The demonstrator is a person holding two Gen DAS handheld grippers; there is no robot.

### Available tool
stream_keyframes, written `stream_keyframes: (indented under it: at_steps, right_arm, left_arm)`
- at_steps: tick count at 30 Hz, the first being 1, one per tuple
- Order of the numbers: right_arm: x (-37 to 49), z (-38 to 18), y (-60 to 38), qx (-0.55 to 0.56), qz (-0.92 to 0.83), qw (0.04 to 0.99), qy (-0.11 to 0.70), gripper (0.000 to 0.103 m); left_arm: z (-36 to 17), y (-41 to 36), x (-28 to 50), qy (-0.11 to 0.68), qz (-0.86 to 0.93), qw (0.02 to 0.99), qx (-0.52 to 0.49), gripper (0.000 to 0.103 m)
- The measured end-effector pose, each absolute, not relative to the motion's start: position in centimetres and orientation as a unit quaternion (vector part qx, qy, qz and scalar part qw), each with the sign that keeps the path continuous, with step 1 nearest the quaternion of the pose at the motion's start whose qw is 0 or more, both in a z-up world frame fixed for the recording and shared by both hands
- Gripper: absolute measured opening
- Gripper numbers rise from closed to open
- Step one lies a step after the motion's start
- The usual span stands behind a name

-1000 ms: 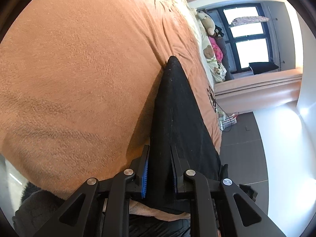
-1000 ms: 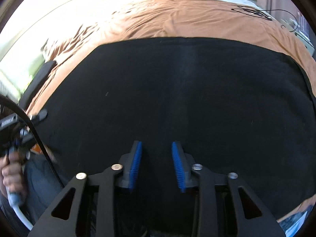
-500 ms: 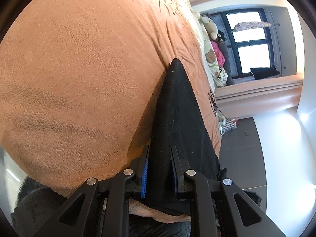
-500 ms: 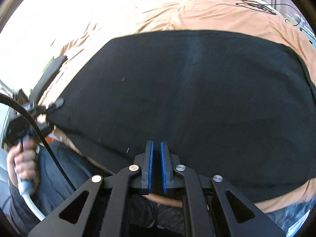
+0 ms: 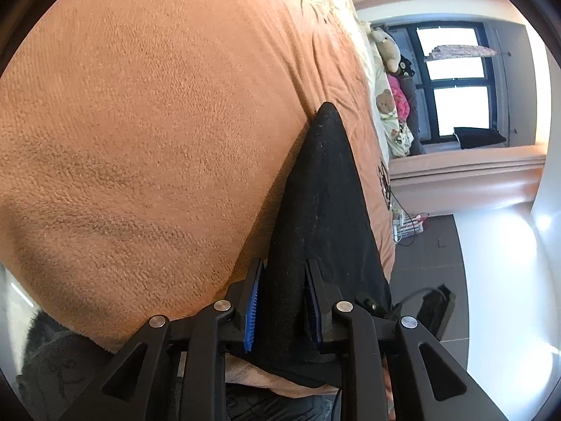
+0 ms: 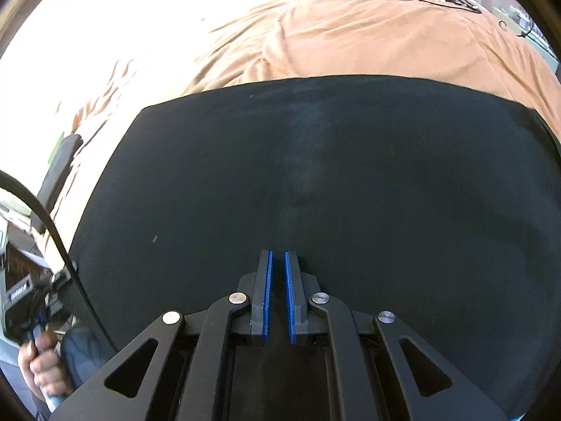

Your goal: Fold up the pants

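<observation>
With the left gripper [image 5: 282, 301] loosening on the black pants [image 6: 315, 182] and the right gripper [image 6: 277, 294] nipped nearly shut, carry its edge toward twelve o'clock, keeping it taut.

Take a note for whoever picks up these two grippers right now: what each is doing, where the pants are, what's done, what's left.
Left gripper: clamped on one end of the black pants; its jaws have just been opening a little, with the cloth between the pads.
Right gripper: shut, low over the near part of the pants; whether it pinches cloth I cannot tell.
Pants: spread smooth on the orange blanket, near the bed's edge.
Done: laid out flat.
Left: probably the fold itself; no finished folded bundle shows.
</observation>
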State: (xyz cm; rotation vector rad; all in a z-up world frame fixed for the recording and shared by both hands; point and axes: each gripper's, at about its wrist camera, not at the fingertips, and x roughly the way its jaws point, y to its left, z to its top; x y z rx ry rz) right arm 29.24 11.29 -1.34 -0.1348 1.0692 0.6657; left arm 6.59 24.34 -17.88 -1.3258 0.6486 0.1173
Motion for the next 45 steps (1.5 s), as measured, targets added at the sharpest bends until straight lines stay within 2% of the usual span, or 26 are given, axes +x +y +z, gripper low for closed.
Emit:
stream_keyframes:
  at_steps: [4,21,25,32,45]
  right_arm:
    - [31.0,-1.5,13.1,-0.072,0.305,0.807,0.500,0.004]
    - [36.4,-1.6,17.4,-0.062,0.267,0.829,0.488,0.004]
    - [38.1,-0.9,17.0,-0.049,0.260,0.828,0.494,0.004]
    - [36.3,-0.5,15.3,-0.041,0.276,0.814,0.509,0.004]
    - [29.1,-1.2,10.6,-0.024,0.336,0.785,0.519,0.004]
  left_arm:
    - [-17.7,24.2,6.9,0.297,0.060,0.738,-0.603,0.028]
    - [-18.2,24.6,7.3,0.304,0.055,0.724,-0.616,0.029]
    - [-17.7,24.4,7.3,0.306,0.056,0.735,-0.603,0.021]
    - [-16.1,23.8,7.3,0.304,0.047,0.755,-0.578,0.015]
    - [-10.6,22.0,9.3,0.287,0.013,0.786,-0.548,0.013]
